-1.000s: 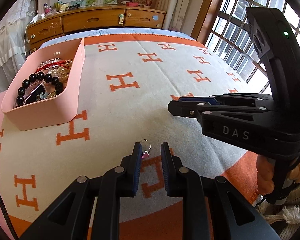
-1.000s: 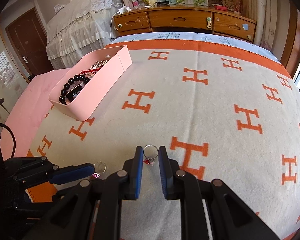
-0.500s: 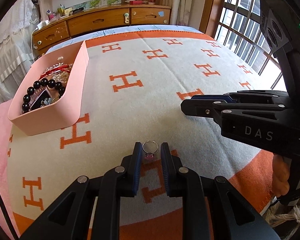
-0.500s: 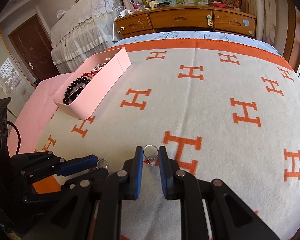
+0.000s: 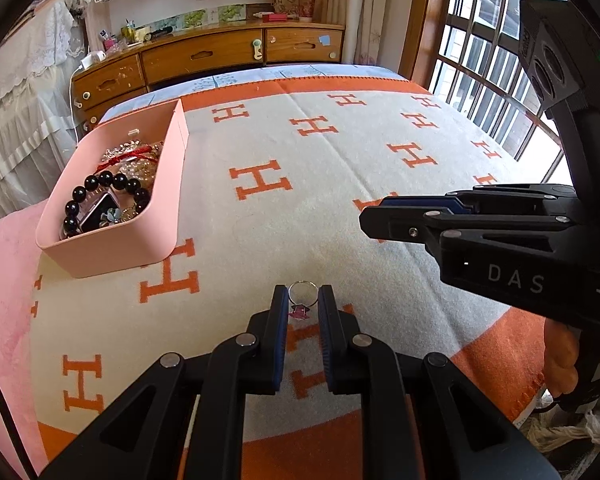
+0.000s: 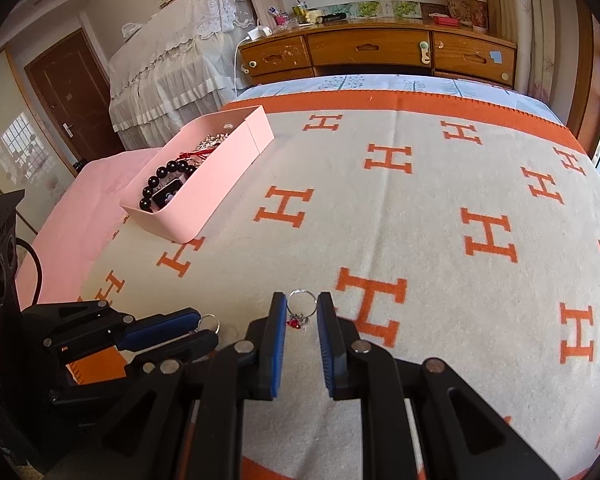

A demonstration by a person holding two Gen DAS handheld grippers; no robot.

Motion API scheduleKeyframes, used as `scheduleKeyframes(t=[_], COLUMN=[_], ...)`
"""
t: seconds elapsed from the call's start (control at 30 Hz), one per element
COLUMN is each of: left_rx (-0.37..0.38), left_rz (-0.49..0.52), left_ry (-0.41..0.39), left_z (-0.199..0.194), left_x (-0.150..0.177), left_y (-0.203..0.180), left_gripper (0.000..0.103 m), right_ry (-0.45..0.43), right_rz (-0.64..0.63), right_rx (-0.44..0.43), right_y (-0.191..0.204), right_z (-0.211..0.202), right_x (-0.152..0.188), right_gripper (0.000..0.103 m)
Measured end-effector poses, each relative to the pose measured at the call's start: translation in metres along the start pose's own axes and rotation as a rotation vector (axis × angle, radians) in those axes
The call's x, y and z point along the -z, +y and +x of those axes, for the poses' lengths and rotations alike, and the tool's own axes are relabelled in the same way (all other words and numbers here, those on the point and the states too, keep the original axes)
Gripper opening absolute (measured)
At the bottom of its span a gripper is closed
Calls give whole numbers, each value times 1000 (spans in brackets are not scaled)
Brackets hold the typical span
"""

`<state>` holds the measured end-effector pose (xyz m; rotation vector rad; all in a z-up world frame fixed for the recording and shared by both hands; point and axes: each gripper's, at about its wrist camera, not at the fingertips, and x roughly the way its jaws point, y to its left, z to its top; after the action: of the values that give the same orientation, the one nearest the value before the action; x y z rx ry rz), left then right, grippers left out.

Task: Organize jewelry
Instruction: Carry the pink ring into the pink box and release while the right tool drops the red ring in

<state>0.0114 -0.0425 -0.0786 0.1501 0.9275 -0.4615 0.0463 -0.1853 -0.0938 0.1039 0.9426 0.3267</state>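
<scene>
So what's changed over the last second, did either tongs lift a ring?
Left tongs are closing on the pink-stone ring and have lifted it off the blanket. Right tongs still hold the red-stone ring. The pink box hasn't moved.

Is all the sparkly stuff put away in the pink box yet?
Nearly. The pink box already holds black beads and other pieces. In hand: the left gripper, its fingers closing, has a pink-stone ring between them; the right gripper grips a red-stone ring. Left: both rings go into the box.
</scene>
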Motion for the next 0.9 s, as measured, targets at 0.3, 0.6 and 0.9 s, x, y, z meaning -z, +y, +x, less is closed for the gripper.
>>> scheduleKeyframes(t=[0.3,0.6,0.9], left_rx=[-103,-158,-130], left_rz=[-61,-211,-241], left_ry=[-91,-97,-32], left_z=[-47,-53,-13], left_x=[-39,-108,-138], left_y=[55,155,192], left_gripper=[13,13,26], right_ry=[-13,40,193], right_rz=[-24,10,83], right_rx=[-115,-252,-280], right_y=[34,67,78], right_z=[-3,30,82], right_x=[-45,-119,-147], right_gripper=[16,16,19])
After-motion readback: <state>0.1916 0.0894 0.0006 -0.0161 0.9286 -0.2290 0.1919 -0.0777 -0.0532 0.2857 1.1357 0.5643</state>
